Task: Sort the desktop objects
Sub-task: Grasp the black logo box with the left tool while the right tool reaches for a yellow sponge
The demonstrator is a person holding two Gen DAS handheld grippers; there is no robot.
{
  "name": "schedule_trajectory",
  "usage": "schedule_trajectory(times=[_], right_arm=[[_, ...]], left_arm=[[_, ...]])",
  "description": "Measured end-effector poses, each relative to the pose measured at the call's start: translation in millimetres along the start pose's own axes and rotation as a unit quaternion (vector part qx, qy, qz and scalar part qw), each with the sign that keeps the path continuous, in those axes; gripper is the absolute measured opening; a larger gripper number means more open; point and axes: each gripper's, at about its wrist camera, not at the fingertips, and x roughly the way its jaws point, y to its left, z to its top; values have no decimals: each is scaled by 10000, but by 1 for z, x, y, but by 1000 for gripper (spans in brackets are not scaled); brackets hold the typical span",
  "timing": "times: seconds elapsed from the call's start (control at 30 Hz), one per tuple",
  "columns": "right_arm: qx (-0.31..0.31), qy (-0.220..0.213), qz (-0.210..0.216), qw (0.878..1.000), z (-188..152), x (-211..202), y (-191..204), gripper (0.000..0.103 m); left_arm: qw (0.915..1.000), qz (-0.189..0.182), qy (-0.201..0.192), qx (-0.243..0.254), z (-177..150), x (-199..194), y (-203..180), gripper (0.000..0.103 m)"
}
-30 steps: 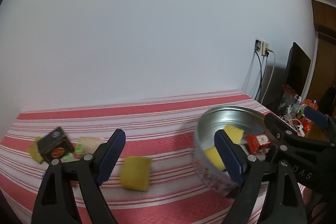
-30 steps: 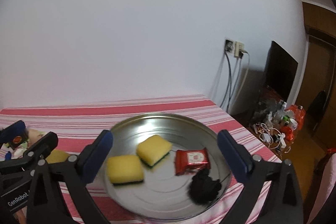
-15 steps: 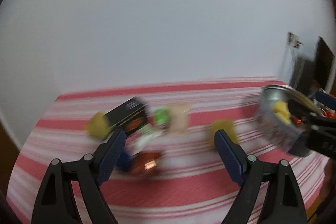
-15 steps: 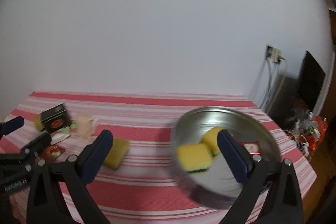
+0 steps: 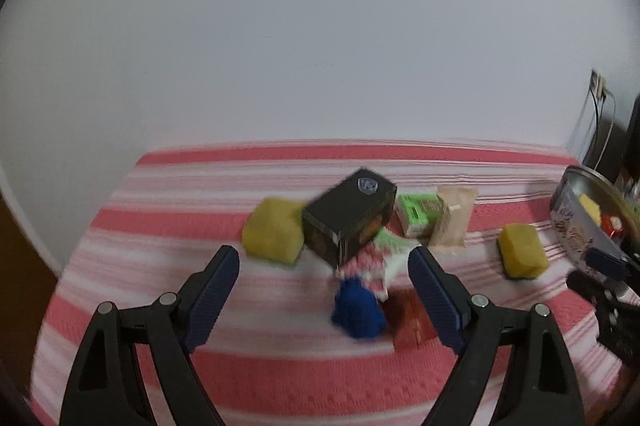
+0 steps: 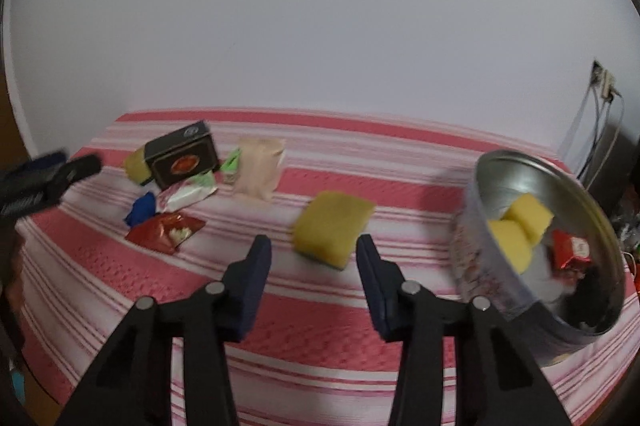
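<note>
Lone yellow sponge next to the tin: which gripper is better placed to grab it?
Right. The right gripper points straight at the sponge, just ahead of its narrowed, empty jaws. The left gripper faces the black box pile.

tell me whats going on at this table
A person with a gripper in each hand is sorting clutter on a red-striped tablecloth. The metal tin already holds two yellow sponges and a red packet. The right gripper is lined up on a loose yellow sponge; its jaws have just been closing, but the pads do not touch it. The left gripper hangs open over the pile around the black box.
</note>
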Motion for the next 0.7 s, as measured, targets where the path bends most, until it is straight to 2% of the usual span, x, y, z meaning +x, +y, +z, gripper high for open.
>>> schedule_trajectory(times=[0.07, 0.13, 0.2, 0.27, 0.33, 0.43, 0.5, 0.57, 0.63, 0.7], right_arm=[[-37, 15, -36, 10000, 0, 1, 1, 51], [38, 34, 18, 10000, 3, 3, -2, 64], [93, 55, 97, 9999, 4, 5, -5, 70], [80, 40, 28, 10000, 5, 7, -6, 71], [53, 49, -33, 10000, 7, 8, -7, 71], [114, 187, -46, 9997, 8, 19, -12, 71], [184, 258, -12, 9995, 8, 25, -16, 71], [184, 275, -66, 9994, 9, 28, -19, 71], [191, 302, -100, 9993, 10, 31, -22, 71], [240, 360, -60, 9990, 11, 33, -26, 71]], left_arm=[[9995, -97, 47, 295, 12, 14, -8, 88], [9976, -175, 123, 664, 23, 31, -17, 88], [9935, 11, 238, 1114, 32, 55, -30, 88], [9886, 202, 394, 1438, 36, 78, -39, 88], [9862, 159, 607, 1530, 36, 99, -42, 88], [9828, 17, 1008, 1544, 30, 124, -45, 88], [9835, 48, 1017, 1497, 24, 130, -44, 86], [9859, 2, 1020, 1325, 18, 131, -40, 66], [9891, -183, 1048, 1016, 15, 128, -32, 50], [9933, -469, 955, 443, 13, 120, -16, 50]])
